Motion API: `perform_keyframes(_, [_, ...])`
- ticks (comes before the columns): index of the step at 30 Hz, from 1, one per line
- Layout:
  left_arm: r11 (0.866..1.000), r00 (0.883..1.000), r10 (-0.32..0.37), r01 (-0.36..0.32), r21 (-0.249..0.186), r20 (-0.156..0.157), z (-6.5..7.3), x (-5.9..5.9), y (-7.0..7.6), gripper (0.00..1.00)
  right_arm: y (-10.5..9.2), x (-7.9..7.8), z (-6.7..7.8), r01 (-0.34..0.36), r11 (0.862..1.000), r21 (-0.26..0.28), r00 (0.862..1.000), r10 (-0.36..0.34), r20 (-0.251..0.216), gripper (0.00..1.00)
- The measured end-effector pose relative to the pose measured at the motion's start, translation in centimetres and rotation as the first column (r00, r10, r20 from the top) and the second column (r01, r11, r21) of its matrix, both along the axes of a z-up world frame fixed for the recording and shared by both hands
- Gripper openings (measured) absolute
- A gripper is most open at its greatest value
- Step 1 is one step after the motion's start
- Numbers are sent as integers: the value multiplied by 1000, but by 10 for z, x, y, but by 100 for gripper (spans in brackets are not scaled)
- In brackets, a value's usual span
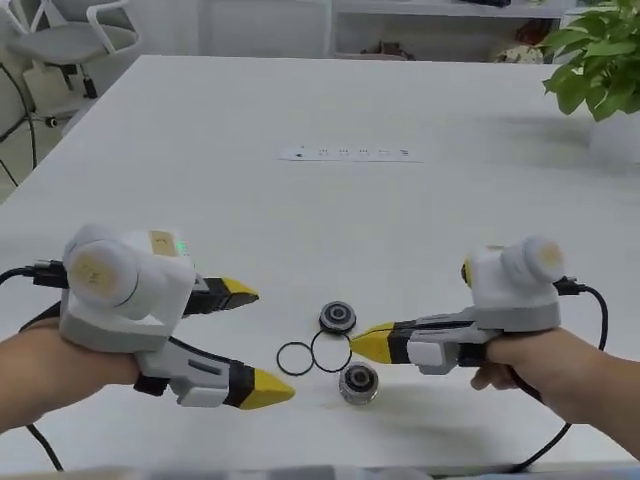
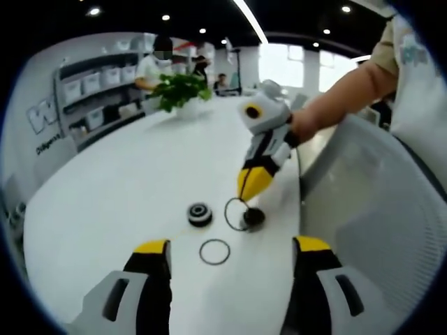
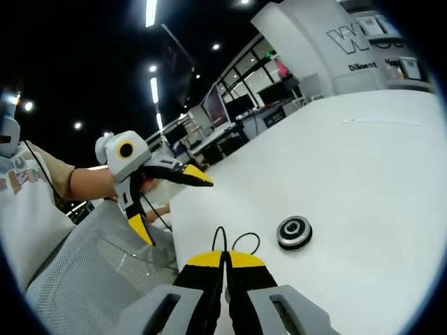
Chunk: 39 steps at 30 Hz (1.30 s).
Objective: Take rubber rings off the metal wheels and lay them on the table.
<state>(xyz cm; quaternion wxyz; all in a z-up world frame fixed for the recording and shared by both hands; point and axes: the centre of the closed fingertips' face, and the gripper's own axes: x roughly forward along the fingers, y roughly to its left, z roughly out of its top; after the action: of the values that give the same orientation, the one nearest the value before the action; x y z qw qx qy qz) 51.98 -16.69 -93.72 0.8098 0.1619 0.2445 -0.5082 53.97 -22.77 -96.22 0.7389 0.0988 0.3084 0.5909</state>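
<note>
Head view has both grippers low over the white table [image 1: 400, 220], tips pointing in at each other, and all the small parts sit between them near the front edge. The left gripper [image 1: 250, 340] has its jaws spread wide with nothing in them. The right gripper [image 1: 372, 344] has its yellow tips pressed together on the rim of the bigger rubber ring [image 1: 328, 371], so it's pinching that one. The ring sits between the two metal wheels, the far wheel [image 1: 337, 317] just above it and the near wheel [image 1: 358, 383] just below the right gripper's tip. From the left gripper view the pinched ring looks tipped up off the table and right against the near wheel, though I honestly can't tell whether it's fully off it. The smaller rubber ring [image 1: 278, 358] lies flat on the table just left of the pinched one, loose and in line with the left gripper's open jaws. Further back there's a white power strip [image 1: 345, 154] in the middle of the table and a green plant [image 1: 600, 60] at the far right corner.
</note>
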Motion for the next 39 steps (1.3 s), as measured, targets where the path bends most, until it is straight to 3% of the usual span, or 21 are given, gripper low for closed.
perform_keyframes(13, [999,999,47,-47,3,5,-1,-1,17,80,21,10,-13,-1,999,-52,999,-2,-46,0])
perform_keyframes(23, [997,997,81,-81,-1,0,-2,0,31,80,33,14,-30,5,994,-110,995,-16,-99,0])
perform_keyframes(39, [995,995,98,-98,1,-14,-7,-1,37,80,35,18,-46,25,987,-162,990,-47,-135,0])
